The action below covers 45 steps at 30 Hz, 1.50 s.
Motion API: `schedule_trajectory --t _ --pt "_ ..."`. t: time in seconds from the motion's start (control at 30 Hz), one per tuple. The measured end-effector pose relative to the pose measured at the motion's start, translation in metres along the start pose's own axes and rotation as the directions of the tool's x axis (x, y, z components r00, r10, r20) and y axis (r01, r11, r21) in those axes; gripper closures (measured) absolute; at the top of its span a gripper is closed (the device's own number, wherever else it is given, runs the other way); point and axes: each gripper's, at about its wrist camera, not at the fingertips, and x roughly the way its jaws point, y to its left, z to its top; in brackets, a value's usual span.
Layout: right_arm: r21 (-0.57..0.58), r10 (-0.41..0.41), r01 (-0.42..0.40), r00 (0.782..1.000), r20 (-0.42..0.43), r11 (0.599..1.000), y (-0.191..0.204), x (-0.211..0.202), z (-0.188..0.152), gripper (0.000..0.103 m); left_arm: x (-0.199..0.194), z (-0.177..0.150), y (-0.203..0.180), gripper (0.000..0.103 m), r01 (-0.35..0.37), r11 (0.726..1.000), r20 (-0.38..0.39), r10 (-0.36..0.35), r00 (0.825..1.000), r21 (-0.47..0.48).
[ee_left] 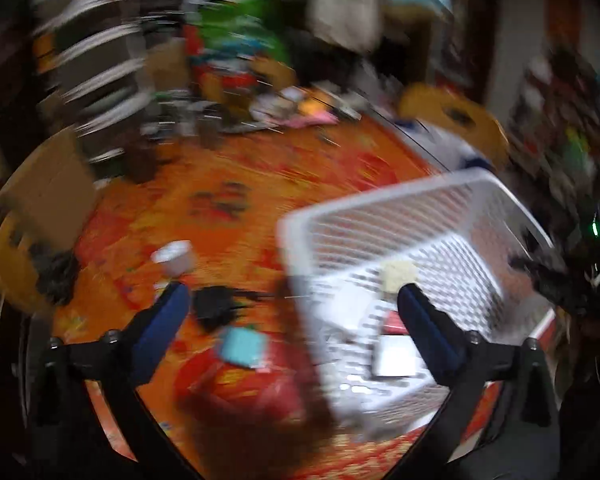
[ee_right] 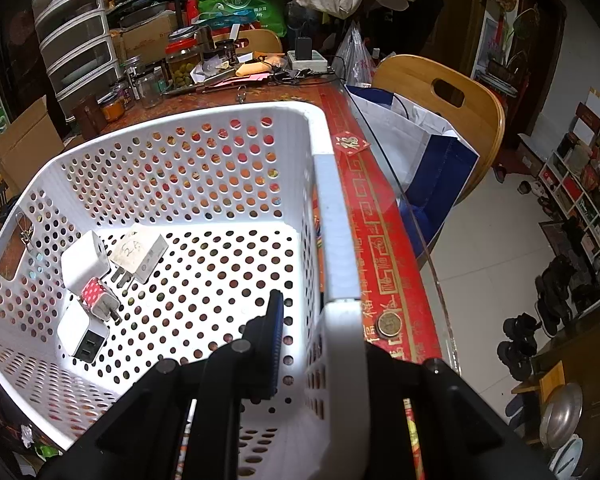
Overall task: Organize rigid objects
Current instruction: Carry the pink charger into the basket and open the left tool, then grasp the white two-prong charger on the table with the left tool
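Observation:
A white perforated basket sits on the red-orange tablecloth. Several white chargers lie in its left corner. My right gripper is shut on the basket's right wall, one finger inside and the other hidden outside. The left wrist view is blurred: the basket appears tilted at right. My left gripper is open and empty above the table. Below it lie a black object, a teal item and a small white cup.
Jars, boxes and clutter crowd the table's far end by a drawer unit. A wooden chair with a blue-white bag stands at the right. A coin lies near the table's glass edge.

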Motion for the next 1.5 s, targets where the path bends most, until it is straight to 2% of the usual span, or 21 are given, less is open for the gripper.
schedule_trajectory --t 0.1,0.17,0.23,0.27,0.33,0.37,0.47,0.53,0.6,0.7,0.87,1.0,1.03,1.1,1.17,1.2,1.3,1.4,1.5 --pt "0.001 0.001 -0.001 1.0 0.0 1.0 -0.001 0.0 -0.001 0.087 0.002 -0.017 0.068 0.0 -0.111 0.986 -0.019 0.11 0.994 -0.123" --pt "0.003 0.0 0.0 1.0 -0.001 1.0 -0.001 0.0 -0.001 0.087 0.017 -0.034 0.114 0.0 -0.193 0.961 -0.071 0.182 0.981 -0.199" --pt "0.006 0.0 0.0 1.0 -0.001 1.0 -0.002 0.0 -0.001 0.087 0.038 -0.054 0.161 0.0 -0.296 0.913 -0.148 0.263 0.953 -0.283" --pt "0.006 0.0 0.0 1.0 -0.002 1.0 -0.002 0.0 -0.001 0.087 0.049 -0.064 0.186 0.0 -0.321 0.886 -0.189 0.27 0.944 -0.336" --pt "0.008 -0.001 0.001 1.0 -0.005 1.0 -0.002 0.0 -0.001 0.087 0.064 -0.074 0.21 0.0 -0.283 0.872 -0.206 0.215 0.955 -0.401" --pt "0.01 -0.002 0.002 1.0 -0.006 1.0 -0.003 0.0 -0.001 0.087 0.073 -0.072 0.218 0.0 -0.25 0.876 -0.205 0.177 0.962 -0.414" --pt "0.011 0.002 -0.002 1.0 -0.004 1.0 -0.003 0.0 -0.001 0.087 0.099 -0.055 0.211 0.0 -0.167 0.918 -0.196 0.101 0.975 -0.359" --pt "0.01 0.002 -0.002 1.0 -0.004 1.0 -0.003 0.0 -0.001 0.087 0.119 -0.039 0.195 0.0 -0.129 0.943 -0.197 0.07 0.978 -0.306" --pt "0.009 0.0 0.0 1.0 -0.007 1.0 -0.003 0.0 0.0 0.087 0.14 -0.023 0.181 0.0 -0.144 0.958 -0.196 0.096 0.976 -0.25" --pt "0.008 -0.005 0.005 1.0 -0.012 1.0 -0.004 0.0 0.0 0.087 0.177 0.003 0.169 0.0 -0.197 0.963 -0.192 0.161 0.968 -0.184" --pt "0.011 -0.013 0.014 1.0 -0.015 1.0 -0.003 0.0 0.0 0.087 0.226 0.011 0.17 0.001 -0.175 0.961 -0.254 0.118 0.96 -0.215" --pt "0.009 -0.014 0.014 1.0 -0.012 1.0 -0.003 0.001 0.001 0.087 0.241 0.011 0.159 0.006 -0.189 0.962 -0.263 0.134 0.955 -0.197" --pt "0.009 -0.014 0.014 1.0 -0.011 1.0 -0.003 0.001 0.001 0.087 0.243 0.012 0.158 0.009 -0.191 0.962 -0.261 0.136 0.956 -0.195" --pt "0.006 -0.017 0.017 1.0 -0.012 1.0 -0.003 0.001 0.0 0.087 0.246 0.012 0.155 0.021 -0.201 0.961 -0.267 0.146 0.953 -0.192" --pt "0.002 -0.021 0.021 1.0 -0.015 1.0 -0.003 0.001 0.0 0.087 0.251 0.01 0.154 0.049 -0.2 0.96 -0.283 0.139 0.949 -0.196" --pt "-0.001 -0.025 0.025 1.0 -0.017 1.0 -0.003 0.001 0.0 0.087 0.253 0.009 0.155 0.058 -0.184 0.962 -0.289 0.121 0.95 -0.203" --pt "-0.008 -0.037 0.037 0.999 -0.022 0.999 -0.002 0.001 0.001 0.087 0.249 0.008 0.154 0.061 -0.209 0.959 -0.279 0.151 0.948 -0.193" --pt "-0.009 -0.037 0.036 0.999 -0.022 0.999 -0.002 0.001 0.0 0.087 0.233 0.011 0.155 0.061 -0.226 0.952 -0.22 0.18 0.959 -0.206" --pt "-0.009 -0.035 0.035 0.999 -0.026 0.999 -0.002 0.001 0.0 0.087 0.216 0.012 0.157 0.061 -0.257 0.941 -0.17 0.223 0.96 -0.222"
